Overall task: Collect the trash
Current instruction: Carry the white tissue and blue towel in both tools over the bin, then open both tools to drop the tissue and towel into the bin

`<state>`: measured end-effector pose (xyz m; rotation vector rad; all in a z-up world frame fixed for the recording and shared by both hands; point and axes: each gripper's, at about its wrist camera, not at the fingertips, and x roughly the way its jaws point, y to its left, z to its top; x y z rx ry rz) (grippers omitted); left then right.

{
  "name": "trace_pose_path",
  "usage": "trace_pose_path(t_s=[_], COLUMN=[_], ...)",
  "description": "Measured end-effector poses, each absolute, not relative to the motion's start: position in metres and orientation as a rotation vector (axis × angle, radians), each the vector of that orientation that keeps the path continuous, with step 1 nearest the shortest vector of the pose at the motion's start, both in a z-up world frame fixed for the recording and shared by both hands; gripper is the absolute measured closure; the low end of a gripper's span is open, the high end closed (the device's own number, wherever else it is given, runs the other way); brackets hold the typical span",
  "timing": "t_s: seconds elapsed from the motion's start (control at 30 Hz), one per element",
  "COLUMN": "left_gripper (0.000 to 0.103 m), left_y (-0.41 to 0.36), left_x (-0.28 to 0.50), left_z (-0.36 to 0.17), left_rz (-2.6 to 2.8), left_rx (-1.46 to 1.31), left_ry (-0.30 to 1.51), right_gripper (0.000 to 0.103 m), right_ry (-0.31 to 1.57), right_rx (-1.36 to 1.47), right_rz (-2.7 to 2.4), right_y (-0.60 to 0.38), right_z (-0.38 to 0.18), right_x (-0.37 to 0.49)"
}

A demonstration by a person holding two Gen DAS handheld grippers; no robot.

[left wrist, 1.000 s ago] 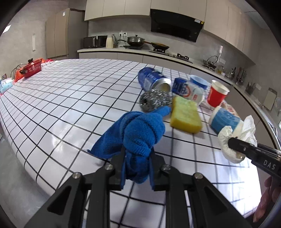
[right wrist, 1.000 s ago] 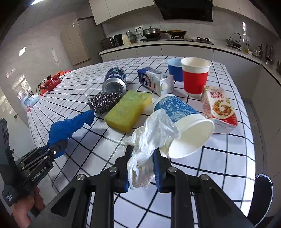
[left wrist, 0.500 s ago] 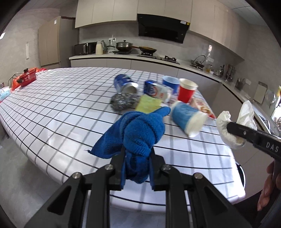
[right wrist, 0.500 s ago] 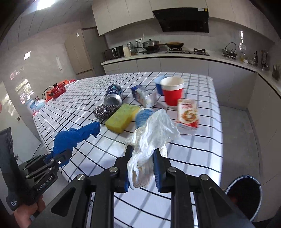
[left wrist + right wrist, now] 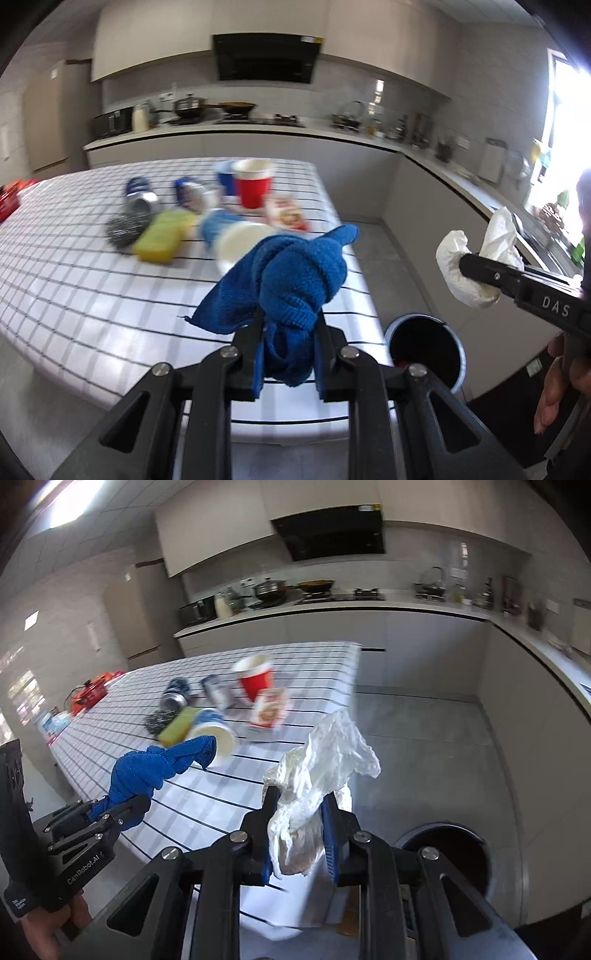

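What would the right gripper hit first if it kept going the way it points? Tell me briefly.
Probably the grey floor past the table's corner. The right gripper, shut on a white plastic bag, aims there; the bin sits lower right. Depth is unclear.

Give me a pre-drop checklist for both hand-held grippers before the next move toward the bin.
1. Left hand-held gripper shut on the blue cloth: ok.
2. Right hand-held gripper shut on the white plastic bag: ok.
3. Bin open, no lid: ok.
4. Either load above the bin mouth: not ok, both short of it.
5. Room left in the bin: cannot tell, inside dark.
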<state>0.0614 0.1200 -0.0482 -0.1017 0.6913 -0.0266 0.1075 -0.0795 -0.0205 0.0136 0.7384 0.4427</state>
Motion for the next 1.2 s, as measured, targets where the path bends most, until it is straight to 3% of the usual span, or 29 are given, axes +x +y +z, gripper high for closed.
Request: trace_pose_path(t_s=[0.57,1.2], left_gripper=[0.082,0.082], left_y=[-0.018,-0.108], left_x=[0.081,0.126], left_z=[-0.069,-0.164], left_rz=[-0.22,-0.281], left_rx=[-0.042,0.003], left_ry=[0.763,0.927], right_gripper=[0.08,0.08], right_ry=[0.77,0.939], right_rx=[0.057,-0.037], right_rz=[0.294,0.469], right_y=[-0.243,-0.313], right_z=[-0.038,-0.157], right_x=[0.094,0.15])
